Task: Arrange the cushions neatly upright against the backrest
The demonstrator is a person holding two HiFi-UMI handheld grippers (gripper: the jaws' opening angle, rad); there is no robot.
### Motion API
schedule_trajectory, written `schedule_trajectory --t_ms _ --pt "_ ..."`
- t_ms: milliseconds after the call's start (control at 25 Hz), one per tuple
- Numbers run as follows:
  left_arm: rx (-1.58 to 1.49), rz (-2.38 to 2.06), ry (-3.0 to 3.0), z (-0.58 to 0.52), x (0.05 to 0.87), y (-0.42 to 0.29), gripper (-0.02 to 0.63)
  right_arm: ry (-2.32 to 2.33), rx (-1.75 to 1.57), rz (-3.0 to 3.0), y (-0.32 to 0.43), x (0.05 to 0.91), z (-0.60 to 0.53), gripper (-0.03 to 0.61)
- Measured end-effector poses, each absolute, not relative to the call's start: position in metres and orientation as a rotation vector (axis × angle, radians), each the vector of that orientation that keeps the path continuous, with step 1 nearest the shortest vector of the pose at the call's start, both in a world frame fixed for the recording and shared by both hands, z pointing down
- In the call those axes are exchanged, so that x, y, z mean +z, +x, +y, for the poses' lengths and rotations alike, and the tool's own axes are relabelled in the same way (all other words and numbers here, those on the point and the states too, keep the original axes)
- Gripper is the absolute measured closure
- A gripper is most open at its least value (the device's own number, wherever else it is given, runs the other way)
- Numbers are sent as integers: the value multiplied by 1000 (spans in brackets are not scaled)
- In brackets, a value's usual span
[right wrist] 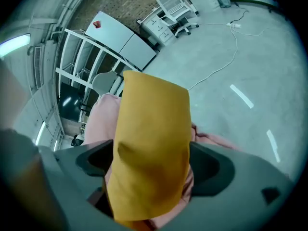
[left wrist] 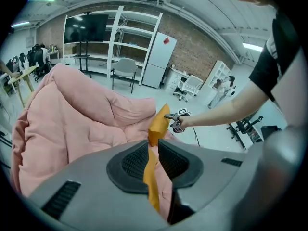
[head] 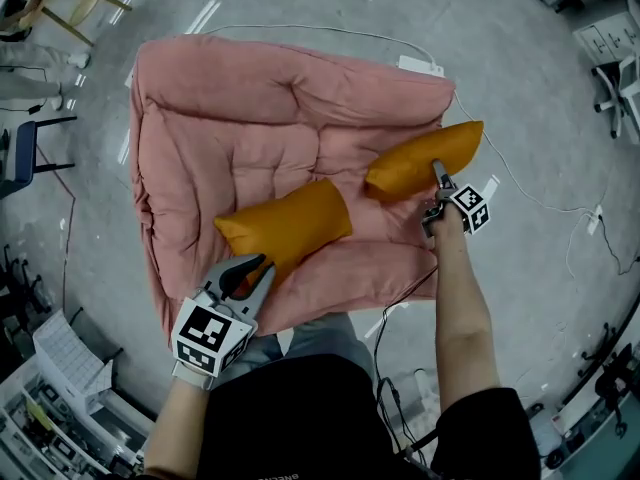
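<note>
Two orange cushions lie on a pink floor sofa [head: 250, 108]. The nearer cushion [head: 288, 225] rests on the seat, and my left gripper [head: 255, 271] is shut on its near corner; the left gripper view shows its edge [left wrist: 151, 174] pinched between the jaws. The farther cushion [head: 425, 160] sits at the sofa's right side, lifted by my right gripper [head: 437, 174], which is shut on its lower edge. This cushion [right wrist: 151, 148] fills the right gripper view, squeezed between the jaws. The right gripper [left wrist: 172, 117] and its cushion [left wrist: 158, 125] also show in the left gripper view.
The sofa's backrest [head: 290, 73] is at the far side in the head view. White cables [head: 520, 183] run over the grey floor to the right. Chairs [head: 30, 148] stand at the left, and shelving [left wrist: 130, 37] and a fridge [left wrist: 159, 57] are further off.
</note>
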State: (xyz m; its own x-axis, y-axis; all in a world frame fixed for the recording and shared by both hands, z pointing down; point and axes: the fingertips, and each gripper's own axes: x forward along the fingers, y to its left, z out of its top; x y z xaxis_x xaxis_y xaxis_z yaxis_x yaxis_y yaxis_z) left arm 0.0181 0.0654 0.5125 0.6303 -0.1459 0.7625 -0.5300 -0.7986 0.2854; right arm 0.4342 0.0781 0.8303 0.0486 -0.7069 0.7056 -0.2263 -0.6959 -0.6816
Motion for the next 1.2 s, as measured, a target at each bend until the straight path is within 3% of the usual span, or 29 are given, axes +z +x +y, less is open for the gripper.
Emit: schedule_trajectory --t_ms 360,720,1200 --pt "1073 -529 2316 67 534 13 543 -1876 -1682 902 433 857 60 103" --pt "1045 -552 2313 68 530 6 543 -1909 -1703 1048 426 833 64 242" --pt "969 -656 2321 69 503 -16 543 -2151 -1491 1879 376 740 22 262"
